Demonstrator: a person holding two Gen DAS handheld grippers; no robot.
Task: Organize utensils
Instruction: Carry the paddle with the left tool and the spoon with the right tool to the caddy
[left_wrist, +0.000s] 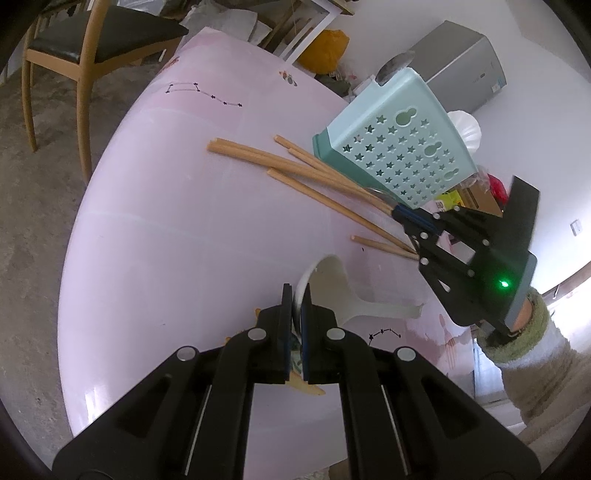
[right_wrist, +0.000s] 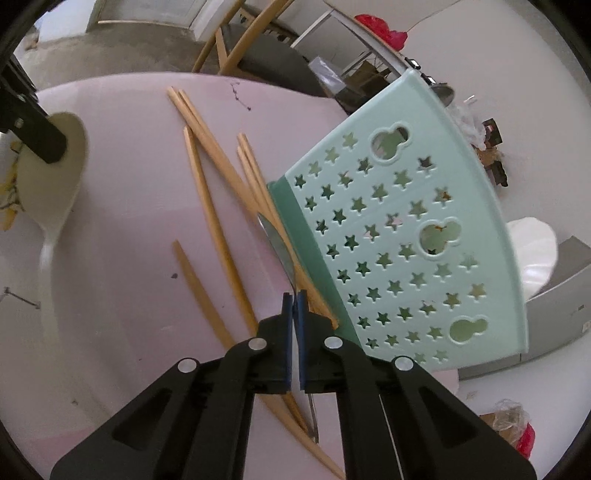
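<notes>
Nearest in the left wrist view, the left claw (left_wrist: 298, 295) is clamped on the rim of a white ceramic spoon (left_wrist: 332, 291), whose bowl rises between the pads while its handle runs off to the right over the pink worktop (left_wrist: 166, 240). In the right wrist view, the right claw (right_wrist: 294, 301) is pressed together on the thin handle of a metal utensil (right_wrist: 280, 247), its blade-like end lying along the foot of the basket. To the left of that claw, several wooden chopsticks (right_wrist: 207, 206) lie scattered and crossed on the worktop, some touching the basket's base. Further back stands a pale green utensil basket (right_wrist: 399, 236) with star-shaped holes, tilted. Beyond the worktop's far edge a wooden chair (left_wrist: 74, 48) stands on the floor.
</notes>
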